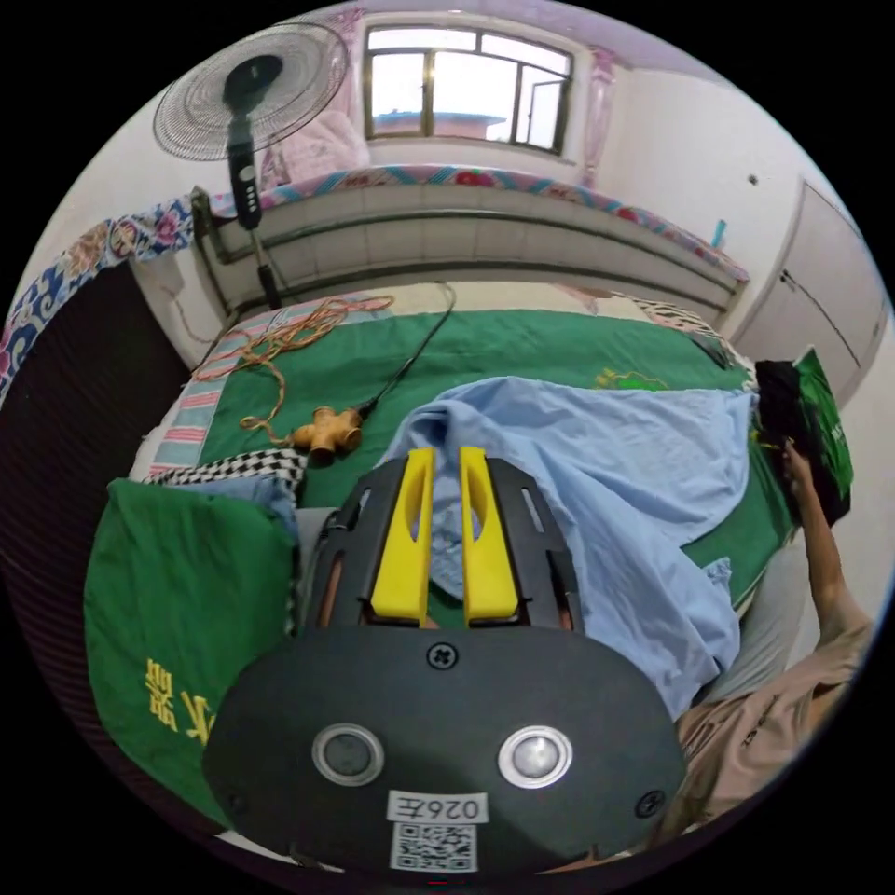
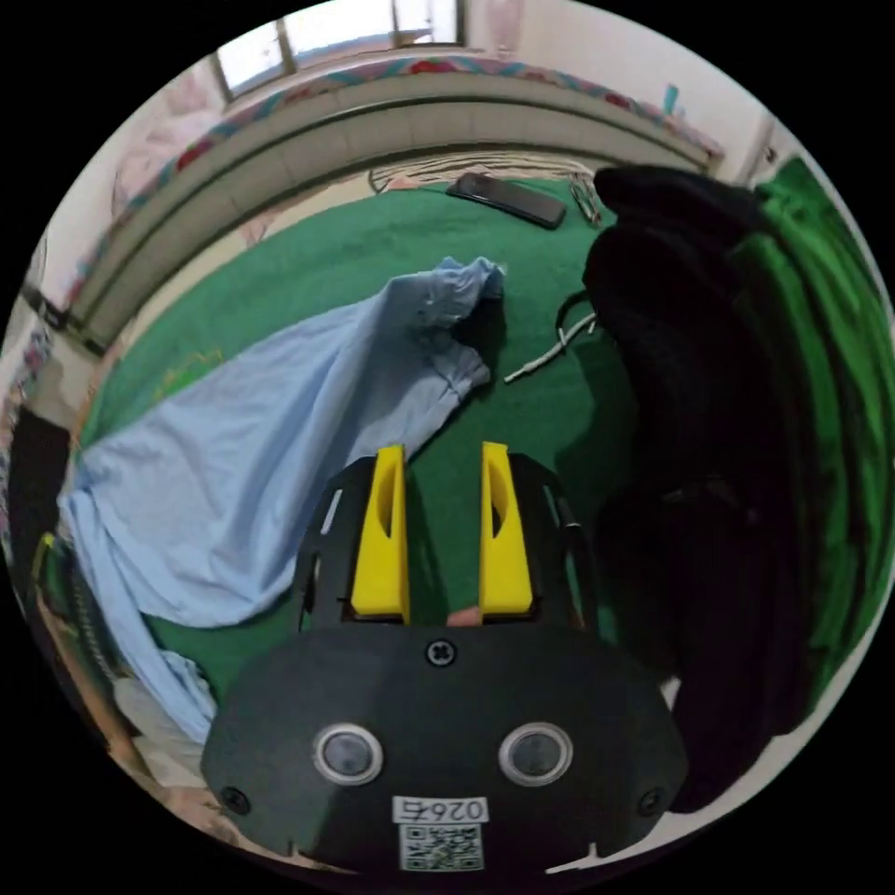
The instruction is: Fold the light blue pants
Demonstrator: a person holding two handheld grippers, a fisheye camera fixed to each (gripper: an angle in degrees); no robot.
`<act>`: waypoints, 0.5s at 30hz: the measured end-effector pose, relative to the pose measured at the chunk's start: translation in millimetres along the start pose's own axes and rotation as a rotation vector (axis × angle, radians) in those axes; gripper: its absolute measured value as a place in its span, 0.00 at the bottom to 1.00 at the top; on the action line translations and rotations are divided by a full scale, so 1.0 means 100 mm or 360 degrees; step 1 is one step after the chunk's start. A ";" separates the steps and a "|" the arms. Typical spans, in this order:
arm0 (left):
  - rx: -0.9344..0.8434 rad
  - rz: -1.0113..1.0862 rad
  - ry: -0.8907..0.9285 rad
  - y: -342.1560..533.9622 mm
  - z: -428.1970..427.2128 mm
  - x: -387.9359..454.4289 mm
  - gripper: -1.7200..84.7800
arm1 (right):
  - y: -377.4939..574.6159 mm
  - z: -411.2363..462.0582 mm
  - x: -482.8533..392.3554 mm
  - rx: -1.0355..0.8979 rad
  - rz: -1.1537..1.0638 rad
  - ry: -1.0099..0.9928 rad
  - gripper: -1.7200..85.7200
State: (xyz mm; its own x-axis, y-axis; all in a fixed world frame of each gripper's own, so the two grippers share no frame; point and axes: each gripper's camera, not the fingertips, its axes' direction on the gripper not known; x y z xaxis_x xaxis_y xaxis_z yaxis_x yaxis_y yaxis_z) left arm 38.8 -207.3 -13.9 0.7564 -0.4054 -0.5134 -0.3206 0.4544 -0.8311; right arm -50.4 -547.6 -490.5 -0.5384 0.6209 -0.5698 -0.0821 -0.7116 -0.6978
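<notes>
The light blue pants (image 1: 606, 466) lie spread and rumpled across the green bed cover (image 1: 522, 345). My left gripper (image 1: 446, 455) hovers over their near edge, its yellow jaws a narrow gap apart with nothing between them. In the right gripper view the pants (image 2: 261, 438) stretch away to the left, and one gathered leg cuff (image 2: 461, 298) lies ahead. My right gripper (image 2: 443, 452) is open above bare green cover (image 2: 373, 242), just right of the pants and apart from them.
A heap of dark clothes (image 2: 690, 419) stands close on the right, with a phone (image 2: 508, 200) and a white cord (image 2: 550, 354) beyond. A folded green cloth (image 1: 186, 597), an orange cable splitter (image 1: 326, 431) and a standing fan (image 1: 247, 93) are on the left. A person's arm (image 1: 820, 559) reaches along the bed's right edge.
</notes>
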 end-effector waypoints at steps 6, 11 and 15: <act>-0.0113 0.0177 0.0040 -0.23 0.37 0.28 0.02 | -0.34 0.40 -0.32 -0.0107 -0.0261 0.0214 0.02; 0.0006 0.0094 -0.0003 -0.09 0.22 -0.03 0.04 | 0.02 0.46 -0.21 -0.0116 -0.0493 0.0683 0.01; 0.0058 0.0035 0.0160 0.06 0.12 -0.41 0.20 | 0.41 0.28 0.36 0.0045 -0.0199 0.0547 0.03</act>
State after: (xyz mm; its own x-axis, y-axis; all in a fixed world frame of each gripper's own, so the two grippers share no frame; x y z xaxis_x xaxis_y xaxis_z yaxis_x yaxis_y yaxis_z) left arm 12.7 -178.1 5.2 0.6877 -0.4719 -0.5517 -0.3140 0.4920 -0.8120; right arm -97.2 -563.2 -527.4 -0.2097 0.7746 -0.5967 -0.1550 -0.6289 -0.7619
